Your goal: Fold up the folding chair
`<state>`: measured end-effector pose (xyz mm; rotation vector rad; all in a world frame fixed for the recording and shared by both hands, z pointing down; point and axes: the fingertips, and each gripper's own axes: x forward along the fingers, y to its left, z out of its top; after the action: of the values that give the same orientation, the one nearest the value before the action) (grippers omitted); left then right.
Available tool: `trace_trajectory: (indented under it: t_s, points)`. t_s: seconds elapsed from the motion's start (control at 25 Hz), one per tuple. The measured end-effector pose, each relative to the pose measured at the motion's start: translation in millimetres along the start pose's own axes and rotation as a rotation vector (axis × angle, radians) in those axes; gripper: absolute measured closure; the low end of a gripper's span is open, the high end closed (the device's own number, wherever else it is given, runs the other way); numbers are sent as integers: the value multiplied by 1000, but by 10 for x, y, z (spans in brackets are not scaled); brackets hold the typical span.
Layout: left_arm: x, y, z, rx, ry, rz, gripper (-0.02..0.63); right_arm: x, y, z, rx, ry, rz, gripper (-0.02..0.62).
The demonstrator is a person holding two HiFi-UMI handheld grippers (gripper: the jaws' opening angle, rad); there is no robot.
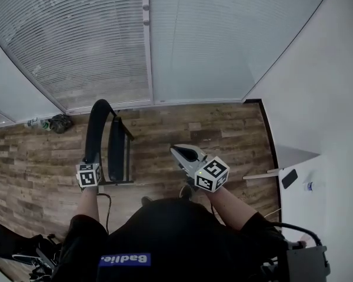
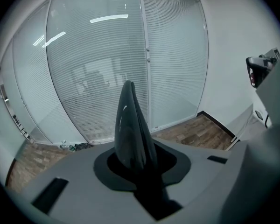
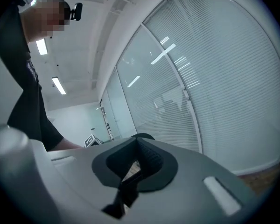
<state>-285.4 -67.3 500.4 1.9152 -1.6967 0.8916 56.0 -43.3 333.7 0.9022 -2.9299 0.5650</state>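
Note:
The black folding chair [image 1: 94, 128] stands on the wood floor left of centre in the head view. Its seat [image 1: 116, 151] is turned up close beside the curved backrest. My left gripper [image 1: 89, 163] grips the top edge of that backrest. In the left gripper view the glossy black backrest [image 2: 130, 125] rises from between the jaws of the left gripper [image 2: 137, 171]. My right gripper [image 1: 185, 153] hangs in the air to the right of the chair, apart from it. In its own view the right gripper [image 3: 137, 164] is shut with nothing between the pads.
A glass wall with blinds [image 1: 147, 40] runs along the back. A dark bag and bottles [image 1: 60, 123] lie at its foot on the left. A white table [image 1: 306, 198] with a phone [image 1: 289, 178] stands at the right. Black gear [image 1: 17, 245] sits at the lower left.

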Motion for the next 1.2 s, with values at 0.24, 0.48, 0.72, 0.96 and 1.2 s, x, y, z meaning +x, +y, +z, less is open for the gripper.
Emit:
trace_trajectory:
  t_s: [0.24,0.48,0.72,0.96,1.2]
  points:
    - [2,21,-2,13,5,18,520,-51,199,138,-43,-47,45,594]
    - [11,57,-29,19,15,27,520,-37,295,171,-57,-54,82,594]
    - [-3,75,-21,18,15,30,520,-13,363,195,-58,-59,111,595]
    - [-8,73,-29,19,15,31,520,0,363,176,-59,-49,109,595]
    - [-17,104,-28,22,15,39,520,-1,373,167,-57,-50,112,595]
